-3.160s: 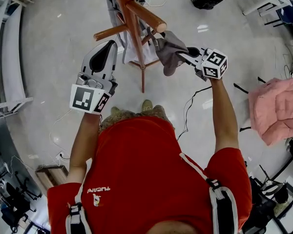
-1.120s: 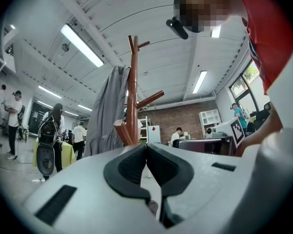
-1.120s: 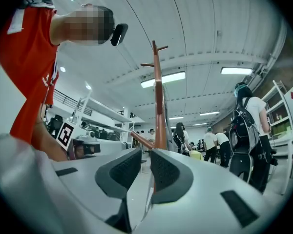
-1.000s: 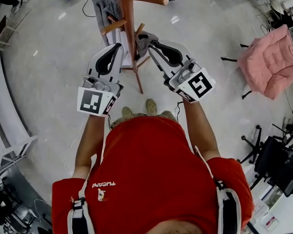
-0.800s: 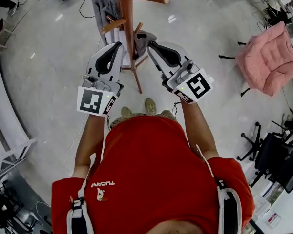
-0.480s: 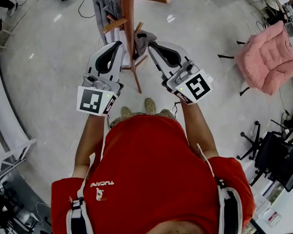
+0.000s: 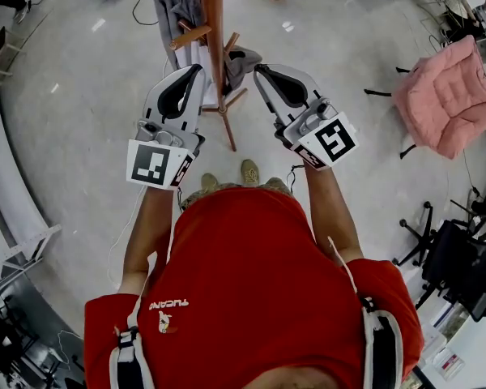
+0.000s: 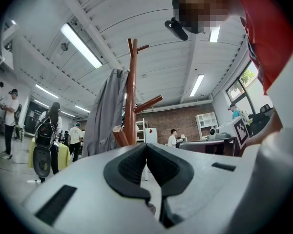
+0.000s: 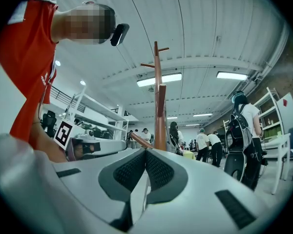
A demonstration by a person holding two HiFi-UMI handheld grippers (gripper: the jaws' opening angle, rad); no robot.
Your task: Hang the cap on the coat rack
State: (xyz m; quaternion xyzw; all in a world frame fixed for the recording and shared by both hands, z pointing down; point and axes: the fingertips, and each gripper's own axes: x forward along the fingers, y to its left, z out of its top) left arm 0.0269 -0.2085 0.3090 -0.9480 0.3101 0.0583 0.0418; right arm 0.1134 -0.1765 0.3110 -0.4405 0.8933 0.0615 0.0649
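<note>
The wooden coat rack (image 7: 216, 39) stands on the floor straight ahead of me. A dark grey cap (image 7: 241, 60) hangs on one of its lower pegs, right of the pole. My right gripper (image 7: 258, 70) is shut and empty, its tip just right of the cap and apart from it. My left gripper (image 7: 198, 70) is shut and empty too, level with it on the pole's left. In the left gripper view the jaws (image 8: 146, 146) meet in front of the rack (image 8: 131, 99). The right gripper view shows closed jaws (image 9: 146, 151) before the pole (image 9: 159, 108); the cap is hidden there.
A grey garment (image 7: 175, 2) hangs on the rack's far left side. A pink padded seat (image 7: 447, 94) stands at the right, with black chairs (image 7: 462, 270) nearer me. Cables lie on the floor. White shelving (image 7: 4, 217) runs along the left. People (image 9: 208, 147) stand in the background.
My right gripper has drawn back a little from the cap, which stays hanging on the peg. The left gripper has kept still.
</note>
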